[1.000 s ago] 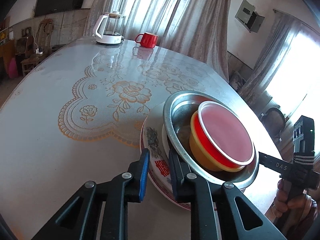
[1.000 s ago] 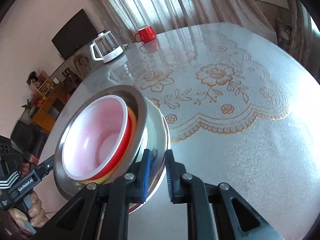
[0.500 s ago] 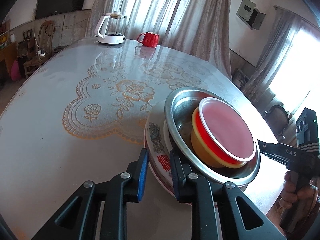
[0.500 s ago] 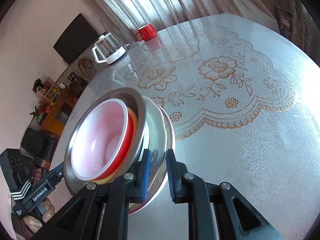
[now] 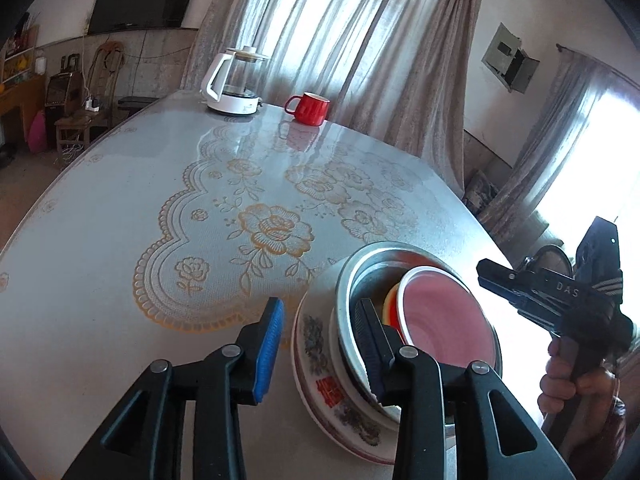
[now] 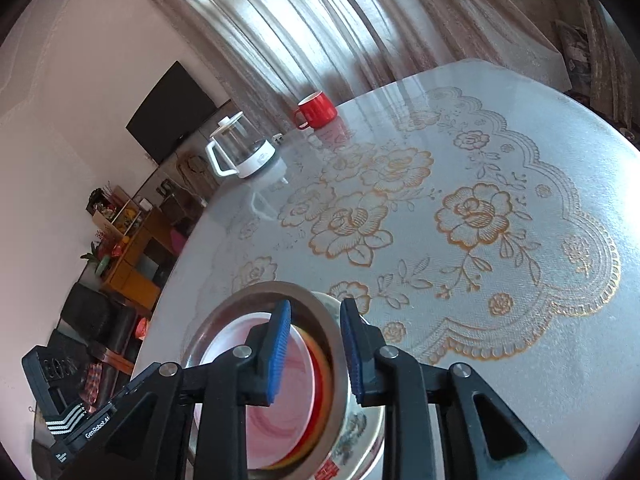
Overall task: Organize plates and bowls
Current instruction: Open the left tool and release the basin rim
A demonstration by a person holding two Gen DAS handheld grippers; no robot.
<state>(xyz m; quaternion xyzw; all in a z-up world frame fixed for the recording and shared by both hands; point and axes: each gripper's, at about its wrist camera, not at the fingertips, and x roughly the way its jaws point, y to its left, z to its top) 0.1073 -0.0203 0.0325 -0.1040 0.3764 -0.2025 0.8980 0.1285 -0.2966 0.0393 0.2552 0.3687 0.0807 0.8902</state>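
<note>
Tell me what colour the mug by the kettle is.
Red. The mug shows best in the left wrist view, beside the kettle.

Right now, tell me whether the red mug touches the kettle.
Apart. The left wrist view shows bare table between the red mug and the kettle; the right wrist view shows the same gap.

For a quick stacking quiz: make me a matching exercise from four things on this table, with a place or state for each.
Things:
1. metal bowl
2. pink bowl
3. patterned plate
4. red mug

Places:
A. far end, beside the kettle
B. bottom of the stack
C. innermost, on top
D. on the plate, holding the coloured bowls

Pairs: 1-D, 2-C, 3-B, 4-A
</note>
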